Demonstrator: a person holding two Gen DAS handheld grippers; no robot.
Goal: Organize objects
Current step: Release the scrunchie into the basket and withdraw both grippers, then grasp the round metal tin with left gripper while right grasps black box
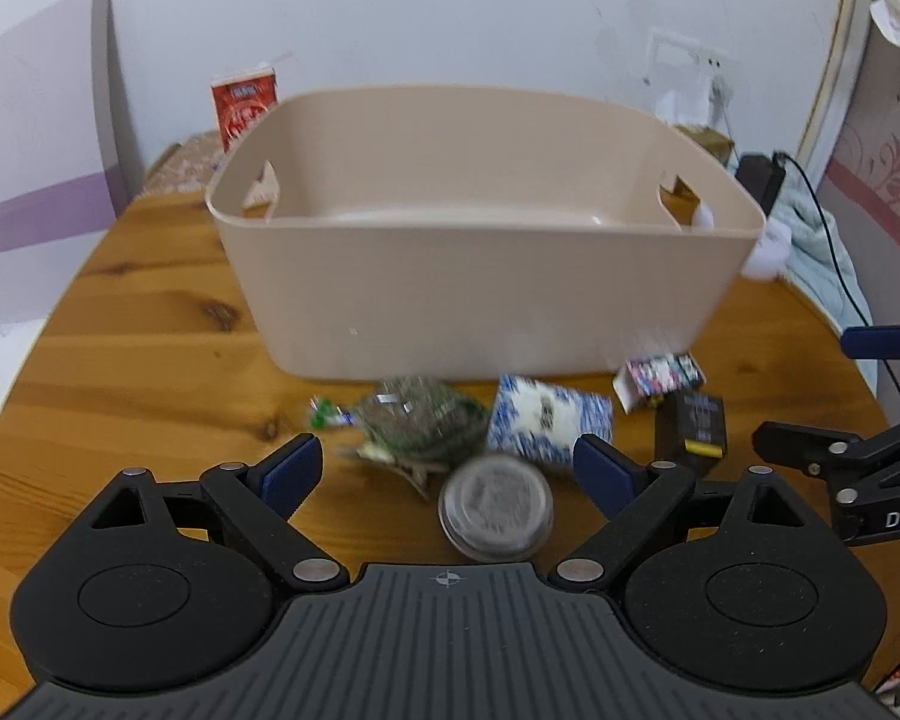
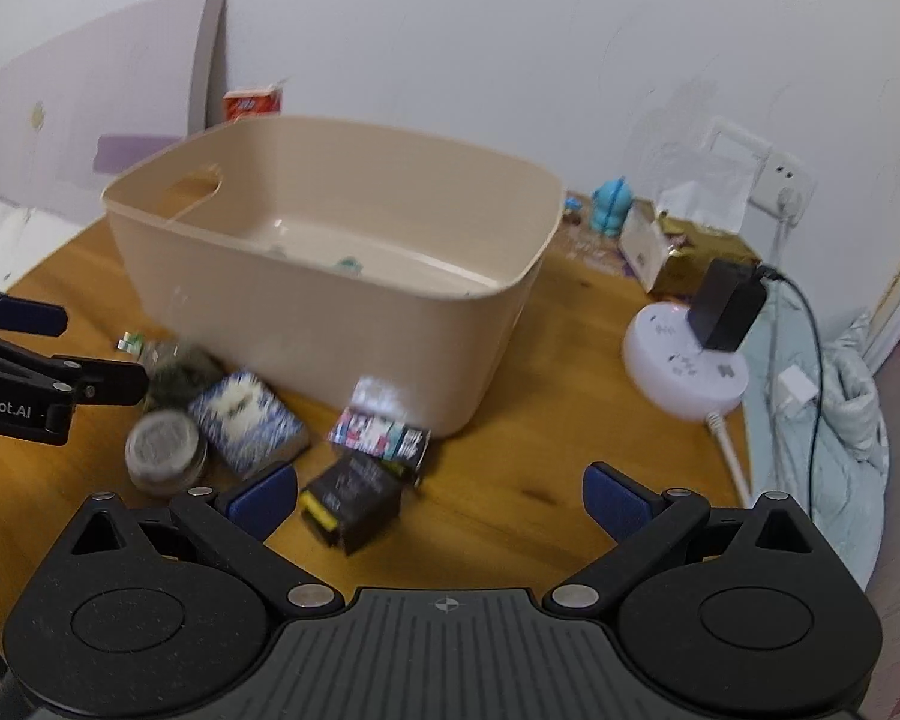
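Note:
A beige plastic bin (image 1: 480,276) (image 2: 306,324) stands on the wooden table (image 1: 120,360) (image 2: 510,480). In front of it lie a round silver-lidded tin (image 1: 496,505) (image 2: 165,447), a blue-and-white packet (image 1: 549,420) (image 2: 247,423), a greenish bag (image 1: 417,420) (image 2: 183,372), a colourful small box (image 1: 660,378) (image 2: 381,435) and a black box with a yellow end (image 1: 693,429) (image 2: 354,495). My left gripper (image 1: 450,468) is open just above the tin. My right gripper (image 2: 441,498) is open, with the black box inside by its left finger.
A red carton (image 1: 243,105) (image 2: 252,103) stands behind the bin. A white round power strip (image 2: 684,363) with a black adapter (image 2: 727,303) and cables sits to the right, beside a blue figurine (image 2: 612,204) and a gold box (image 2: 684,258). Light cloth (image 2: 834,420) hangs off the table's right edge.

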